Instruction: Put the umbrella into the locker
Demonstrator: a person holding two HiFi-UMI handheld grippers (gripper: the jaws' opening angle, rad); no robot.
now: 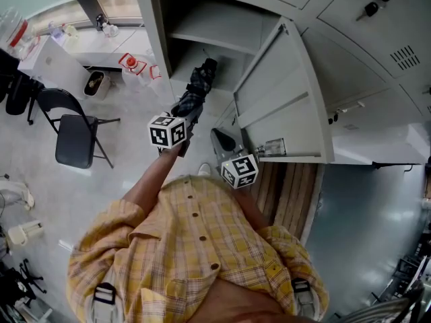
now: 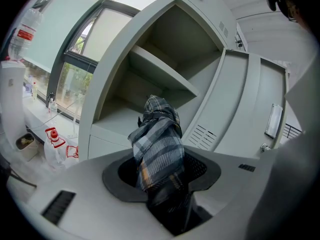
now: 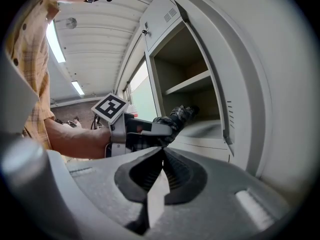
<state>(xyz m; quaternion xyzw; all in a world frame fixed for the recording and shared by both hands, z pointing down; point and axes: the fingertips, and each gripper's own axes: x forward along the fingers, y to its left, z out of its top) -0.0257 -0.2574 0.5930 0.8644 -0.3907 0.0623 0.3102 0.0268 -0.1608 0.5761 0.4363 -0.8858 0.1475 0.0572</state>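
Scene: a person in a yellow checked shirt stands facing an open grey locker (image 1: 159, 42), a hand-held gripper in each hand.
Umbrella: a folded, collapsed umbrella (image 2: 158, 143) with a dark plaid canopy, carried in the air, its far end at the mouth of the locker.
Compartment: it points at the space under the shelf (image 1: 215, 27); it rests on nothing yet, and I cannot tell whether its tip has crossed the threshold.
Left hand-held gripper: the left hand-held gripper (image 2: 161, 176) is clamped round the lower part of the umbrella, jaws held fairly wide by the bundle, fabric bulging above them.
Right hand-held gripper: the right hand-held gripper (image 3: 160, 170) has its jaws together with nothing between them; it hangs low beside the open door (image 1: 291, 96), apart from the umbrella.
Door: swung wide to the person's right, leaving the opening free.
Surroundings: a black folding chair (image 1: 74, 136) stands on the pale floor (image 1: 128, 173) to the left, well apart from the locker.
How it will likely handle: light, with a stiff core under loose, soft cloth; the fabric folds can slide or bunch under the pads, so the grip may creep.
Where to hold: around the firm middle of the bundle, as now, rather than by the loose cloth at the end.
Step in hand: carrying it in; it looks close to being laid on the compartment floor.
Risk: the far end may catch on the shelf edge or the frame.
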